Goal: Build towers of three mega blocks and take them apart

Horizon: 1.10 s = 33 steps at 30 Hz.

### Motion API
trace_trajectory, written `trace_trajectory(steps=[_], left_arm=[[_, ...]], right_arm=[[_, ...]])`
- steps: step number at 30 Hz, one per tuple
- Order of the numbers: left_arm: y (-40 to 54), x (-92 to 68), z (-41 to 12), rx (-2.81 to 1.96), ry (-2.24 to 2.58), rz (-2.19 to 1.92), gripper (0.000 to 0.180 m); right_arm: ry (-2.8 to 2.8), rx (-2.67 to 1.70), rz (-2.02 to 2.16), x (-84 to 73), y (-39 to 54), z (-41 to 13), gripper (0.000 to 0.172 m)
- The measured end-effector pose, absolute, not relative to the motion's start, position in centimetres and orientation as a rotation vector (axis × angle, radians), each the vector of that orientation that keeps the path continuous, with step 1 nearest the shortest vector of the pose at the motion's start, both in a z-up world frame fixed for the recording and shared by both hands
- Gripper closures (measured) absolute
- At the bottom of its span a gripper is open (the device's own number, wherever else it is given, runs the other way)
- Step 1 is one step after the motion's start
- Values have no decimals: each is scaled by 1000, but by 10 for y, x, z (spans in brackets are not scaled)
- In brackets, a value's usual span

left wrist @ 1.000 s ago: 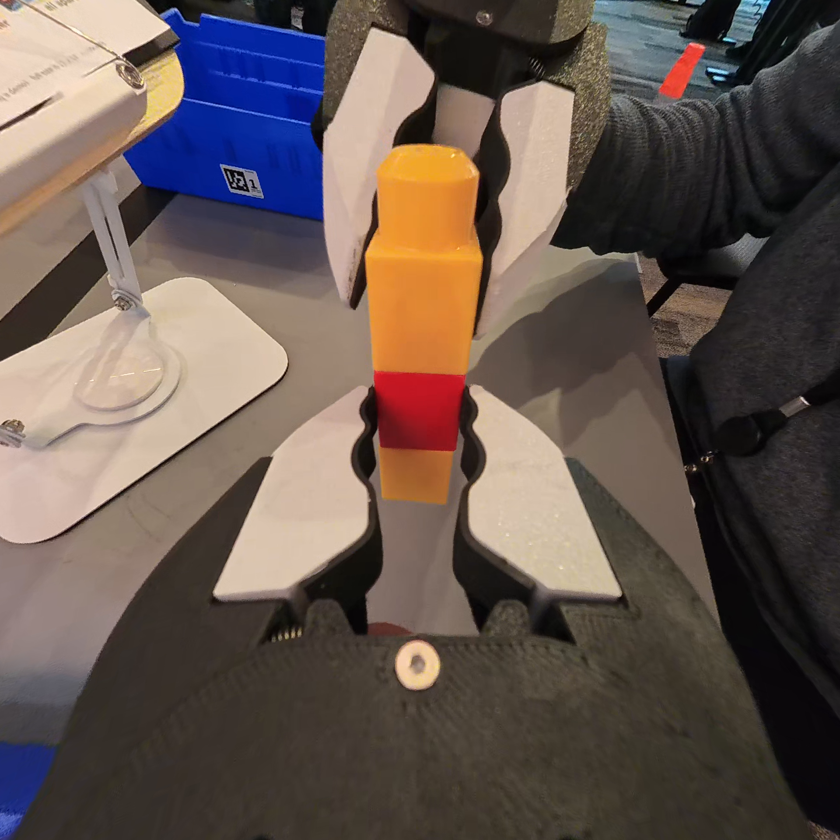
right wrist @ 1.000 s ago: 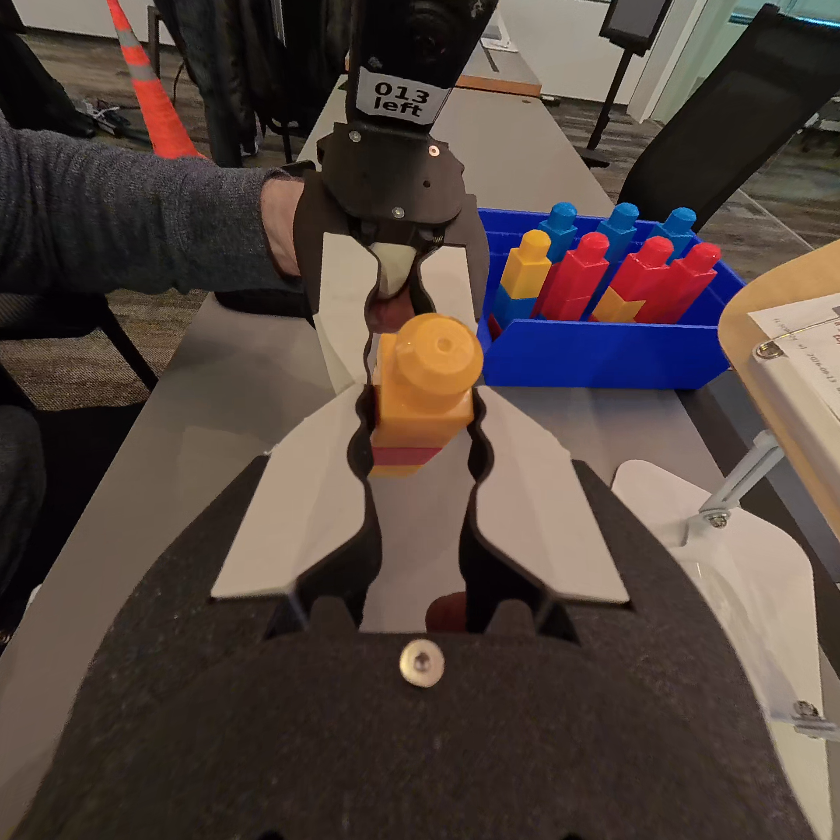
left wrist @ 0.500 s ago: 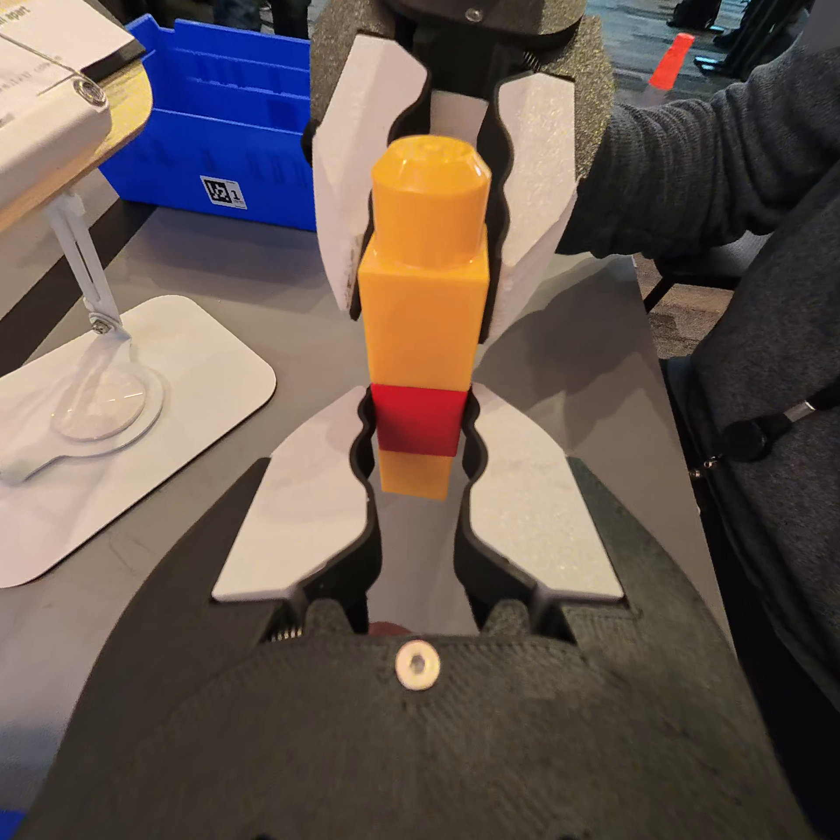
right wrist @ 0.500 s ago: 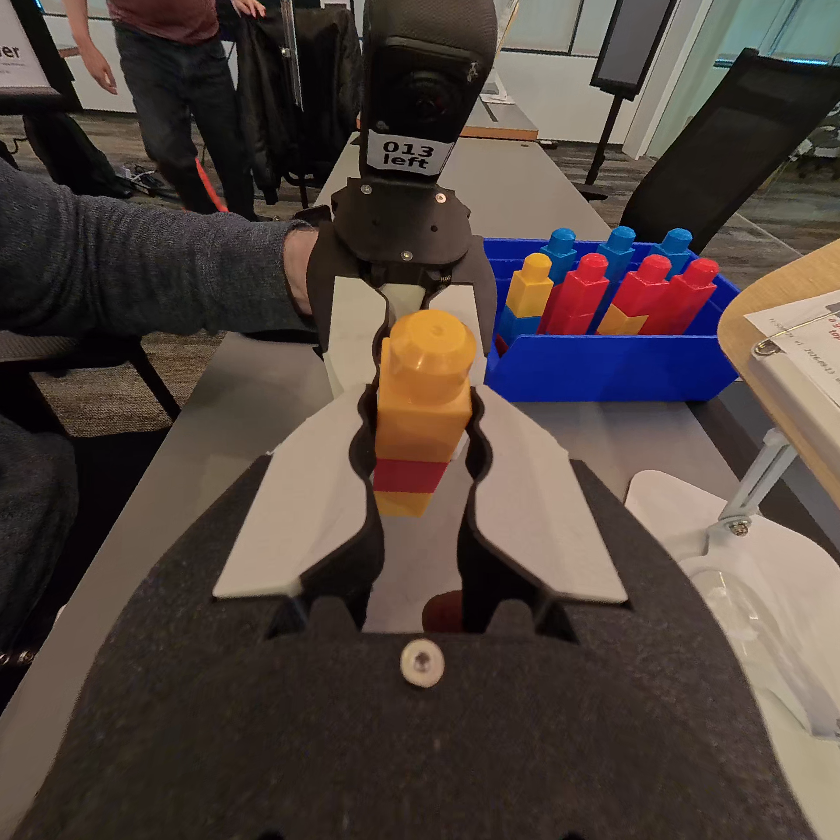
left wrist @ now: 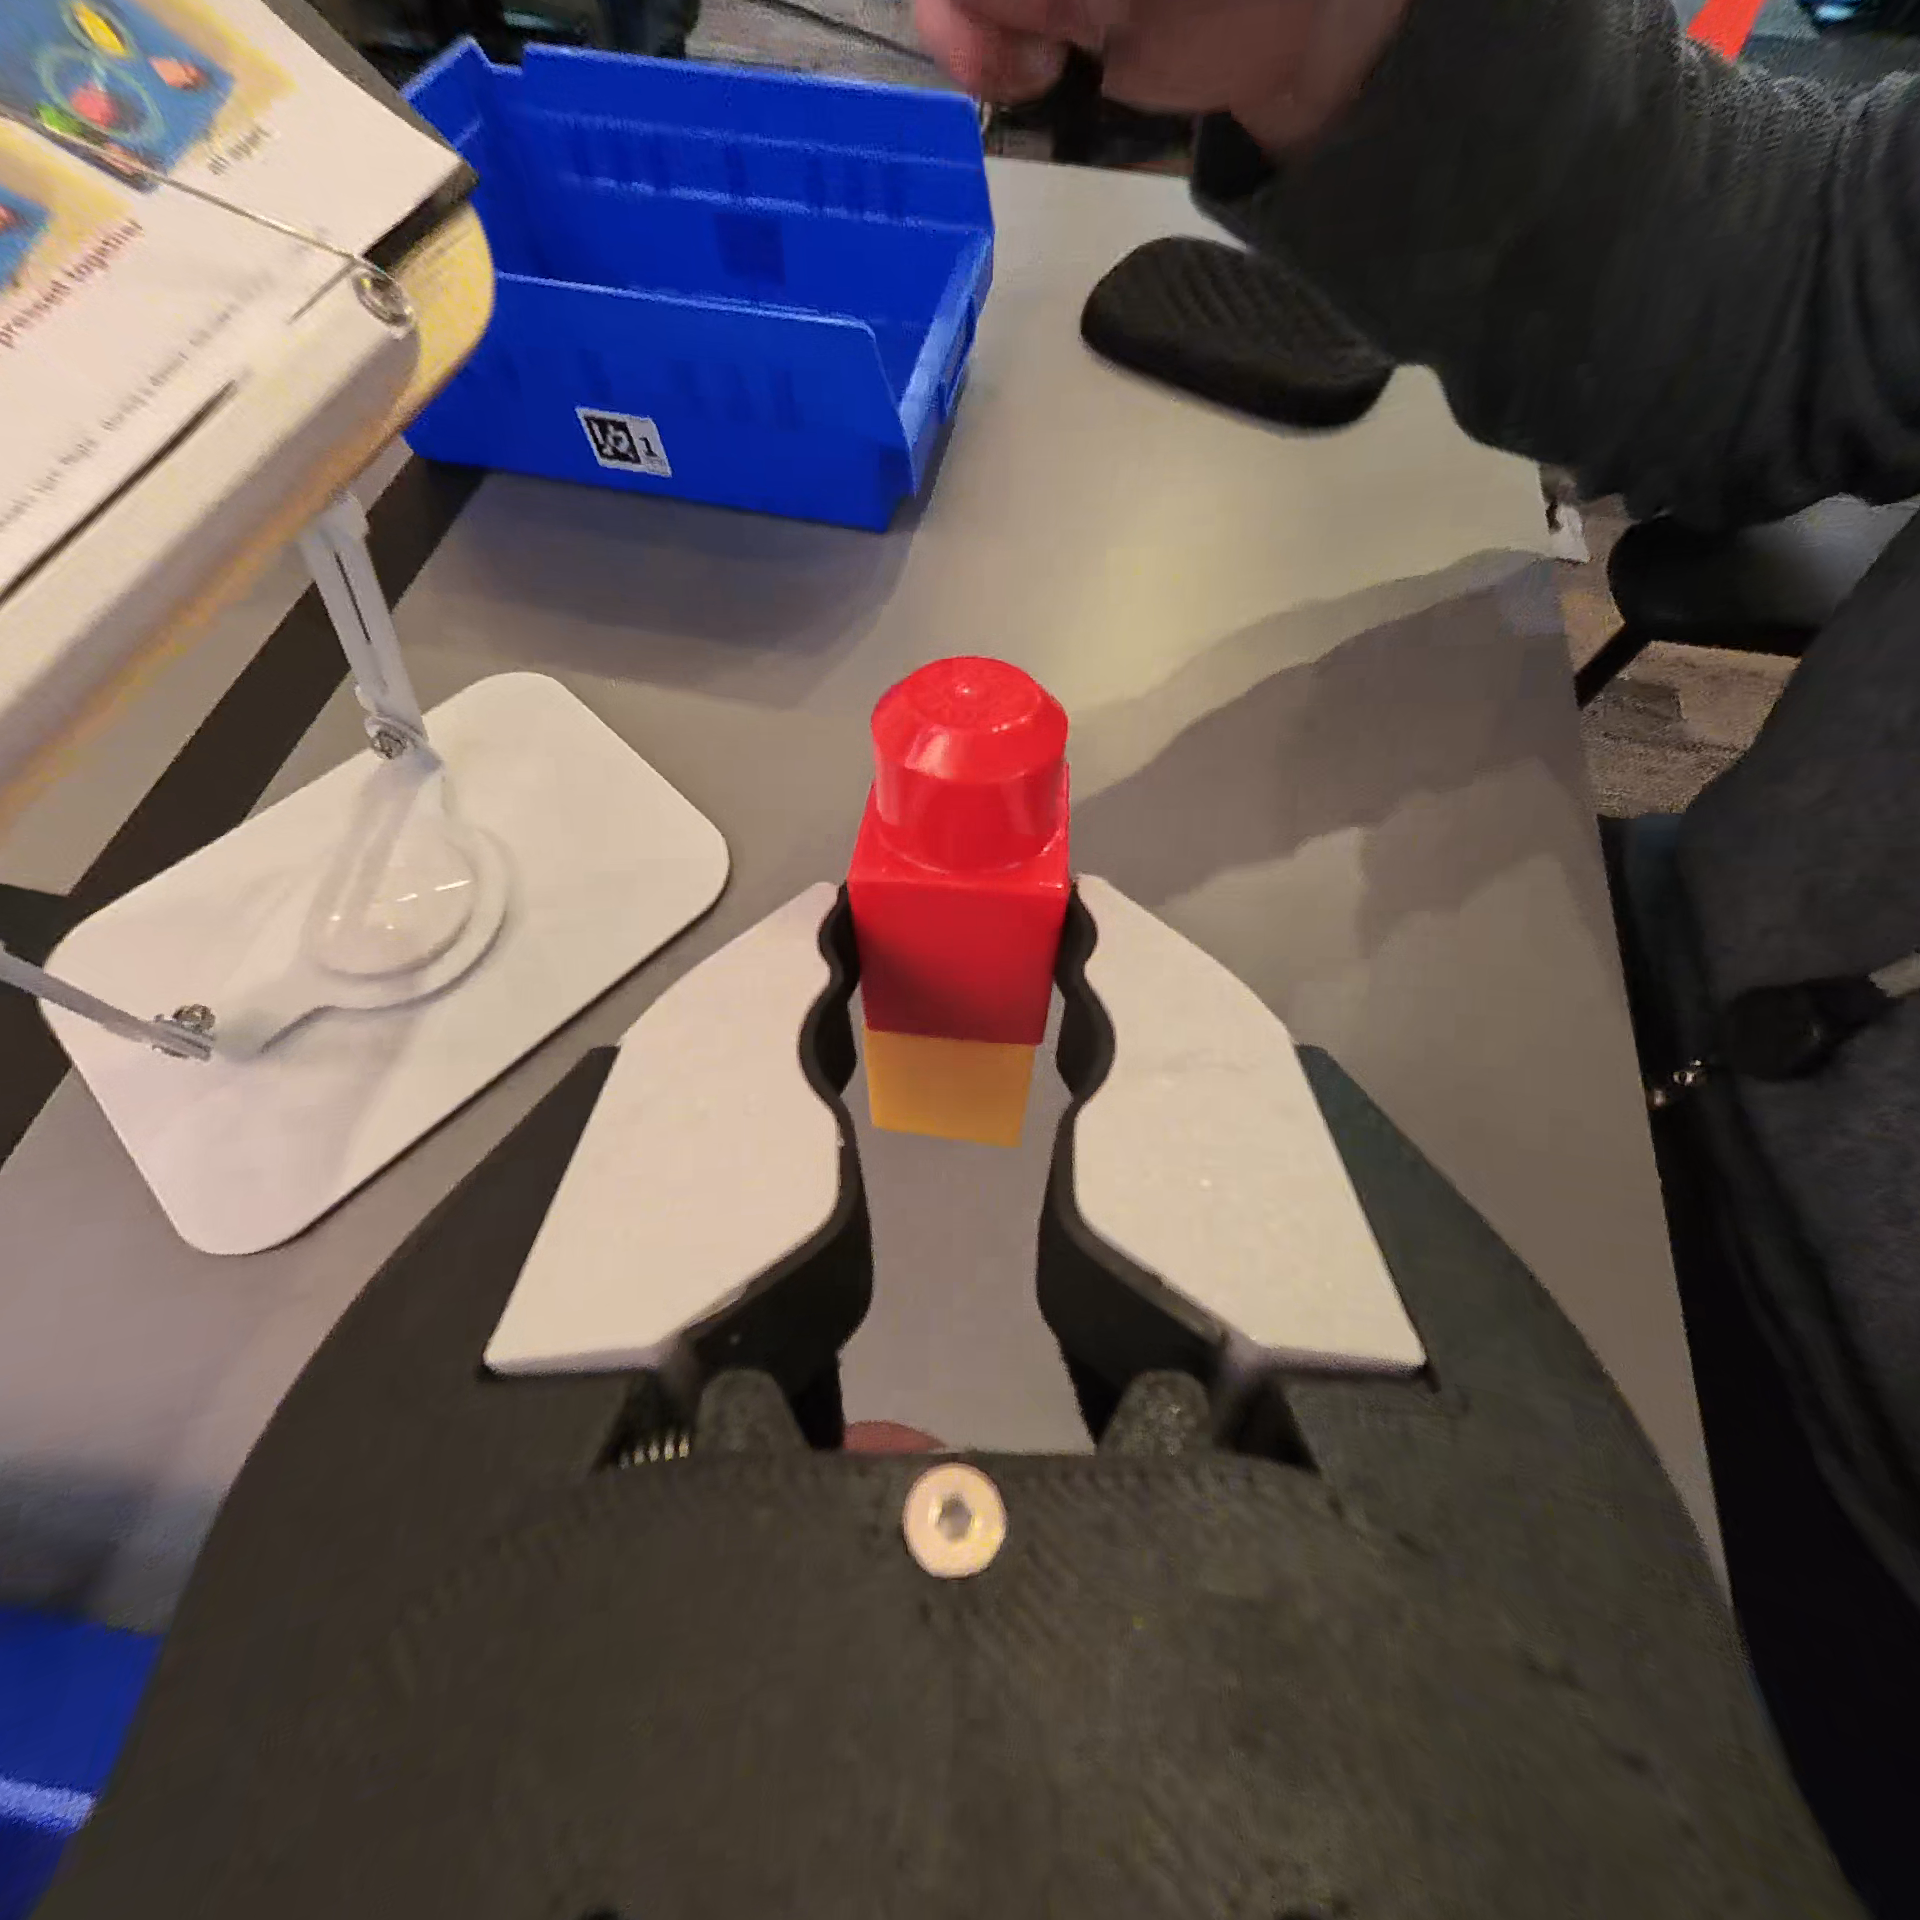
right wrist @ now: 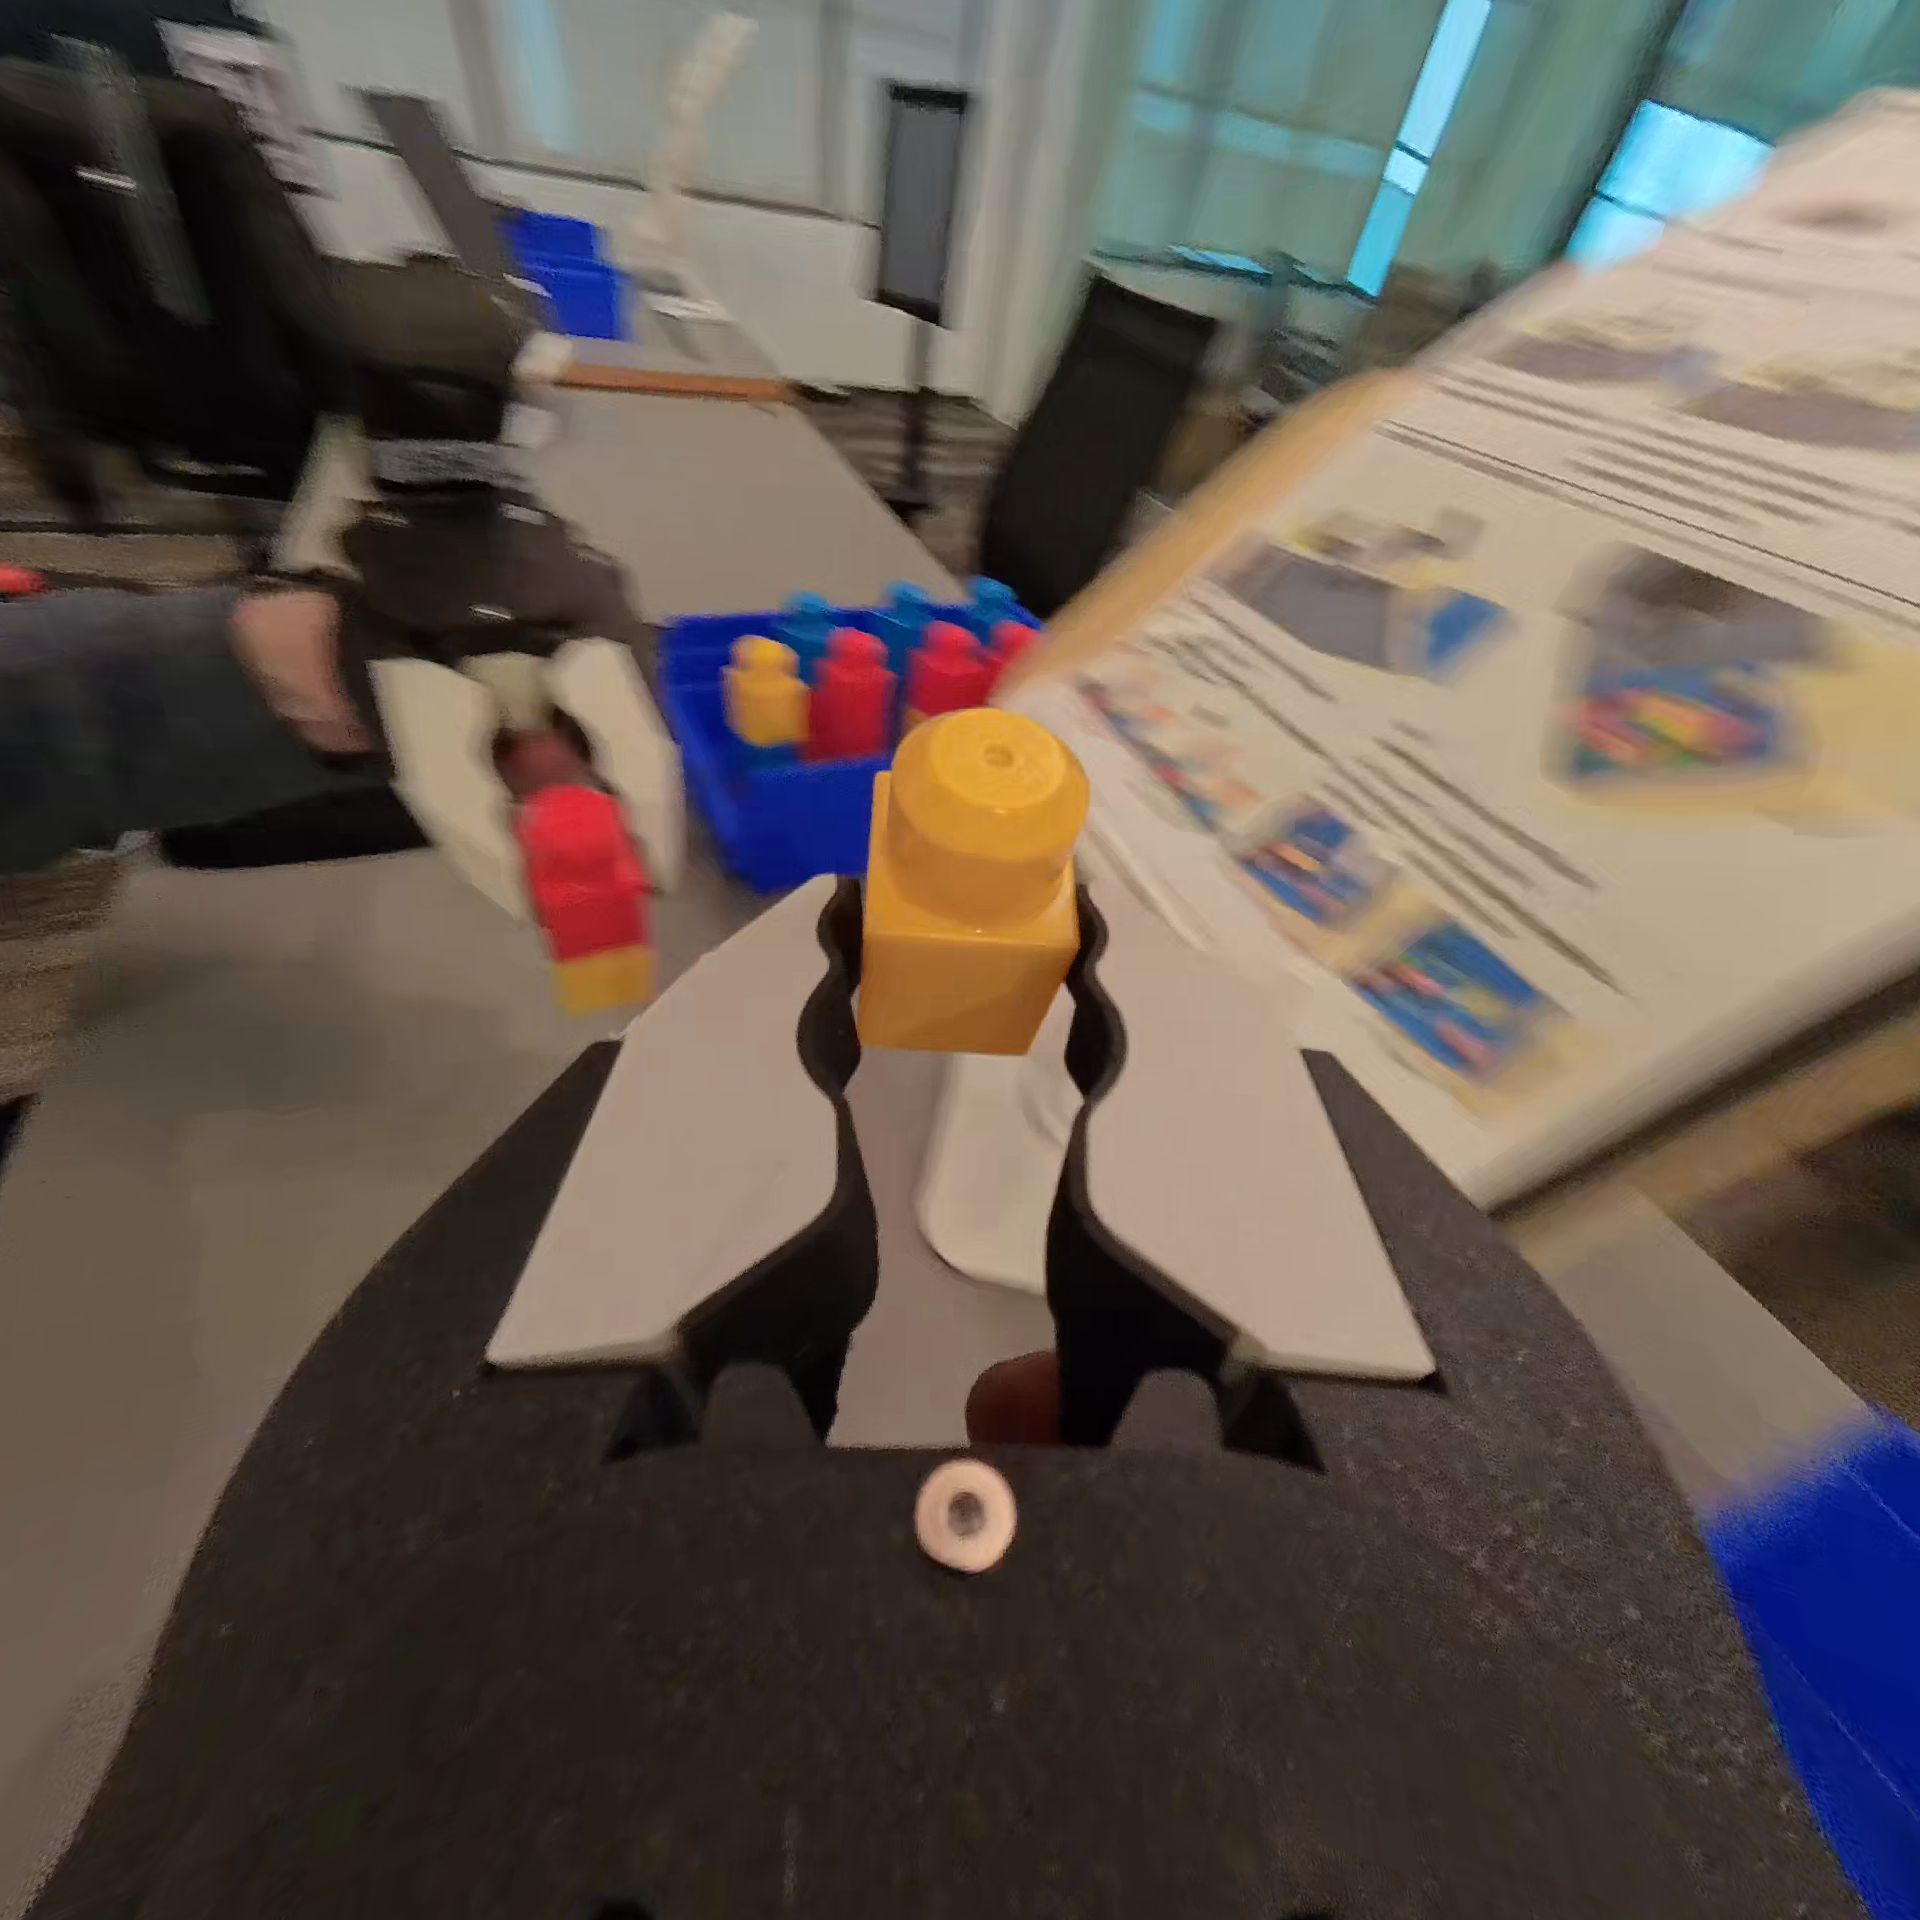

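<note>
Where a second ago both grippers gripped one three-block tower, that tower has now come apart: the top yellow block (right wrist: 961,914) has left the stack and sits alone at the centre of the right wrist view, pinched between the right gripper (right wrist: 961,971)'s pads, which press on its two sides. The left gripper (left wrist: 956,971) keeps the remainder, closed on the red block (left wrist: 961,914) with the lower yellow block (left wrist: 948,1081) hanging beneath it, above the grey table (left wrist: 1195,644). In the right view this pair shows at middle left, smeared by motion, so the right hand is probably swinging away (the printed sheet on its stand (right wrist: 1507,644) is blurred too). That puts the disassembly one block in, with the red and yellow pair left to split. The blue bin (left wrist: 727,343) at the upper left of the left view looks like the likely home for the freed block.
</note>
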<state>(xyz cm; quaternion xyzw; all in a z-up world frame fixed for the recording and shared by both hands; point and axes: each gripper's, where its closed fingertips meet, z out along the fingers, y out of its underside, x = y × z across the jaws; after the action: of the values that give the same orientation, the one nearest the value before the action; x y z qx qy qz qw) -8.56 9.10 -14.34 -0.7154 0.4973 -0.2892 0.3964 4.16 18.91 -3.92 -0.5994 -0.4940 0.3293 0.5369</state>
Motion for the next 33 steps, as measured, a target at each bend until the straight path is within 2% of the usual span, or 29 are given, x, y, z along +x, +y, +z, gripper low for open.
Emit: trace_trajectory(steps=[3, 7, 12, 15, 17, 21, 26, 30, 33], left_arm=[[97, -78, -135, -1763, 1246, -785, 144], [106, -60, -129, -1706, 1262, -813, 145], [114, -47, -132, -1706, 1261, -831, 145], [118, -44, -130, -1695, 1237, -856, 145], [121, -43, -131, -1700, 1229, -856, 145], [124, -41, -131, -1692, 1198, -885, 145], [128, -33, -137, -1705, 1191, -904, 145], [125, -20, -140, -1702, 1222, -896, 145], [121, -13, -139, -1705, 1238, -889, 145]], right_arm=[[-1013, -1647, 575, 118, 258, -56, 134], [-896, -1913, 460, 176, 328, -115, 134], [-885, -2185, 380, 200, 380, -197, 134], [-874, -2265, 322, 207, 400, -226, 131], [-840, -2262, 340, 207, 404, -223, 123], [-888, -2092, 369, 188, 374, -174, 125], [-1224, -1720, 617, 98, 257, -106, 129], [-1504, -1544, 787, 22, 170, -106, 124], [-1577, -1478, 941, -12, 137, -107, 128]])
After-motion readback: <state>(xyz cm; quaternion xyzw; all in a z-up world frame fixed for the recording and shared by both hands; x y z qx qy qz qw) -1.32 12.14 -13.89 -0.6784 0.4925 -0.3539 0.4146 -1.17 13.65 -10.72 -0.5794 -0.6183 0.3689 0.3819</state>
